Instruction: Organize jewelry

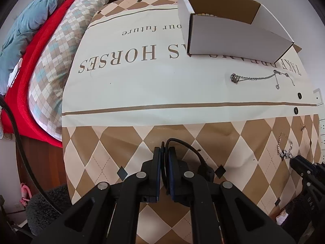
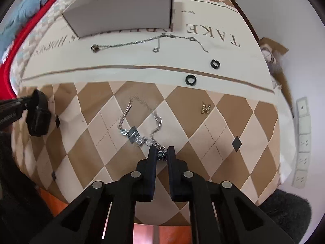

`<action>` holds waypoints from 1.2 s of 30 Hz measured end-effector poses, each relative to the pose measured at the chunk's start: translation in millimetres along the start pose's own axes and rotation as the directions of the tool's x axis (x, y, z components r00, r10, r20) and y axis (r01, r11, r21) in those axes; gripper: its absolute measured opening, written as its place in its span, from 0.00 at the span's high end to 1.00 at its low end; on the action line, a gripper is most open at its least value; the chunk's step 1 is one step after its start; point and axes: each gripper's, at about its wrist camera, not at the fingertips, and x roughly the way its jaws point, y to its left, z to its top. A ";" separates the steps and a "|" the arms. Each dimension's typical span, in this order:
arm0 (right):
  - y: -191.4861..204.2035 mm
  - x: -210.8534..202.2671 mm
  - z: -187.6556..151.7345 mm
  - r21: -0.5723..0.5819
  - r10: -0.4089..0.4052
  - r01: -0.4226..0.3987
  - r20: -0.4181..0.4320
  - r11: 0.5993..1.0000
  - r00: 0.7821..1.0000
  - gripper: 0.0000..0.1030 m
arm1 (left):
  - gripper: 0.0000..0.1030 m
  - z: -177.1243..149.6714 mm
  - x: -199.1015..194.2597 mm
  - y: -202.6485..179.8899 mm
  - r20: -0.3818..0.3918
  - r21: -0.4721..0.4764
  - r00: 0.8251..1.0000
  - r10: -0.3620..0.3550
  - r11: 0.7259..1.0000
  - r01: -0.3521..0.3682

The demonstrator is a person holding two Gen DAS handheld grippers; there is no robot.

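Note:
A silver bracelet [image 2: 140, 122] lies on the diamond-pattern cloth; my right gripper [image 2: 161, 152] is shut on its charm end [image 2: 161, 154]. It also shows in the left wrist view [image 1: 284, 146]. A silver necklace [image 2: 150, 40] lies in front of the white cardboard box [image 2: 121, 18], with two black rings [image 2: 191, 79] [image 2: 215, 63] and a gold clip [image 2: 205, 108] nearby. My left gripper [image 1: 165, 150] is nearly closed on a thin black loop or cable [image 1: 182, 144] near the table's front edge. The box [image 1: 233, 36] holds some beads [image 1: 207, 14].
A bed with a red blanket [image 1: 24, 77] and checked quilt [image 1: 59, 46] is to the left of the table. A wall socket strip [image 2: 303, 142] is on the right. A grey fluffy stool [image 2: 288, 213] sits at the lower right.

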 end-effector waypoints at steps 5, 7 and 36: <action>-27.1 -25.8 7.5 0.115 0.089 -0.098 0.077 0.988 0.993 1.00 | 0.96 9.1 -10.2 1.5 0.025 0.004 1.000 -0.006 1.000 0.006; -31.7 -37.8 13.8 0.125 0.107 -0.120 0.107 0.985 0.989 1.00 | 0.96 12.3 -15.0 -0.2 0.033 0.003 0.999 -0.011 1.000 0.011; -30.7 -52.2 13.4 0.043 0.124 -0.132 0.146 0.990 0.981 0.88 | 0.96 22.3 -31.1 -5.2 0.059 0.004 0.998 -0.034 0.999 0.034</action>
